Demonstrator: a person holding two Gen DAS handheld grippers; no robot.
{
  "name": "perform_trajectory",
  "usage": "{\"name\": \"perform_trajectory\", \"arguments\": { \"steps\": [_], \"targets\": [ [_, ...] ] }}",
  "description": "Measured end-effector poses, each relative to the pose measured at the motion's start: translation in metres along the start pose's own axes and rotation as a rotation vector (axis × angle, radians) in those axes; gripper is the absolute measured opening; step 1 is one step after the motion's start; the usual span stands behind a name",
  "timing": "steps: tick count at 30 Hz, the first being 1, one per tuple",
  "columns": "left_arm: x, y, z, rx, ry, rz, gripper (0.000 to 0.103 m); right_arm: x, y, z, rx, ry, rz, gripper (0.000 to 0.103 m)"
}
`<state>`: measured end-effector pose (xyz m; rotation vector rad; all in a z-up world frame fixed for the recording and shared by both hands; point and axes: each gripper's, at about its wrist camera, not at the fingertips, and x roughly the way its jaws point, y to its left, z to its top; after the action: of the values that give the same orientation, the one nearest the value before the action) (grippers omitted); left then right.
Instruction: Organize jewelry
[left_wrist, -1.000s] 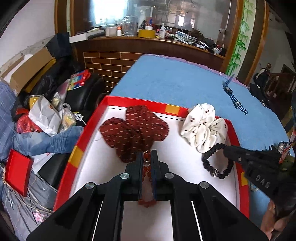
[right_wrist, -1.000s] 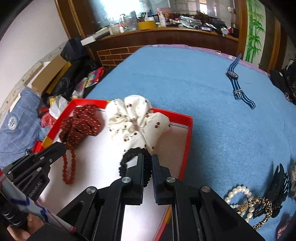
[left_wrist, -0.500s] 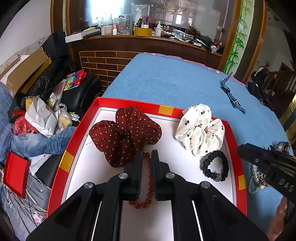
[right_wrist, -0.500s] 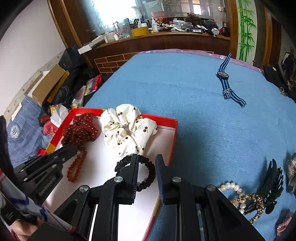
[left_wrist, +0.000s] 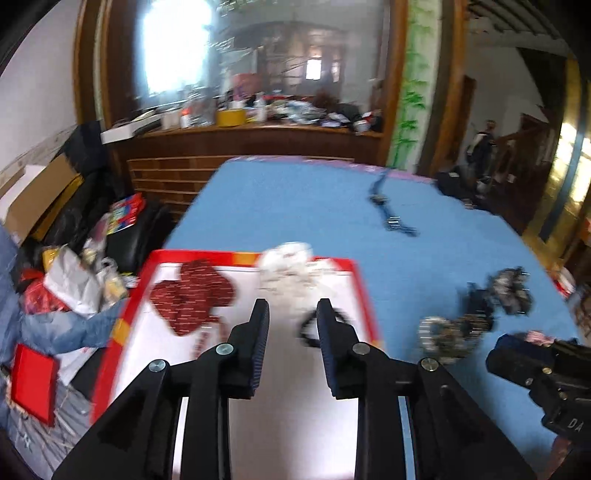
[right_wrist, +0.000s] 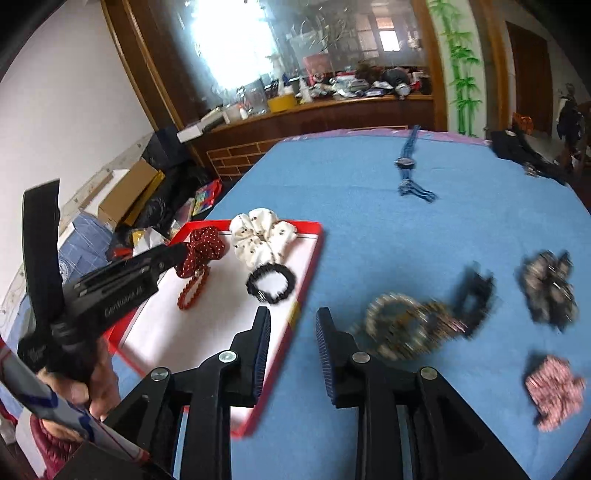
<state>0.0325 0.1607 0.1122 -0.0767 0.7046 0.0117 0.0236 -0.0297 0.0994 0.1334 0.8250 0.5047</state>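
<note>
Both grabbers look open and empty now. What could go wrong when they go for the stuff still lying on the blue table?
The pearl and leopard bracelets lie tangled beside the black hair claw, so the right gripper might lift several together. Its open jaws sit over the red tray edge and could bump it, shifting the black bracelet. The views are blurred, so aim may be off.

A cardboard box (right_wrist: 125, 194) sits by the wall (left side), near a cluttered wooden counter (right_wrist: 332, 110).
</note>
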Motion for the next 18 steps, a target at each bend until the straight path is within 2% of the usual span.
{"name": "perform_trajectory", "arguments": {
  "steps": [3,7,13,18],
  "targets": [
    [-0.004,-0.030,-0.004,0.027,0.006,-0.046,0.026,-0.026,-0.024,-0.014,0.032,-0.018,-0.018,0.032],
    [-0.006,-0.071,-0.012,0.060,0.027,-0.094,0.026,-0.056,-0.062,-0.032,0.092,-0.046,-0.062,0.032],
    [-0.003,-0.122,-0.030,0.145,0.071,-0.111,0.026,-0.087,-0.118,-0.050,0.202,-0.080,-0.078,0.032],
    [0.001,-0.152,-0.043,0.197,0.101,-0.127,0.027,-0.102,-0.147,-0.059,0.260,-0.096,-0.081,0.032]
  ]
}}
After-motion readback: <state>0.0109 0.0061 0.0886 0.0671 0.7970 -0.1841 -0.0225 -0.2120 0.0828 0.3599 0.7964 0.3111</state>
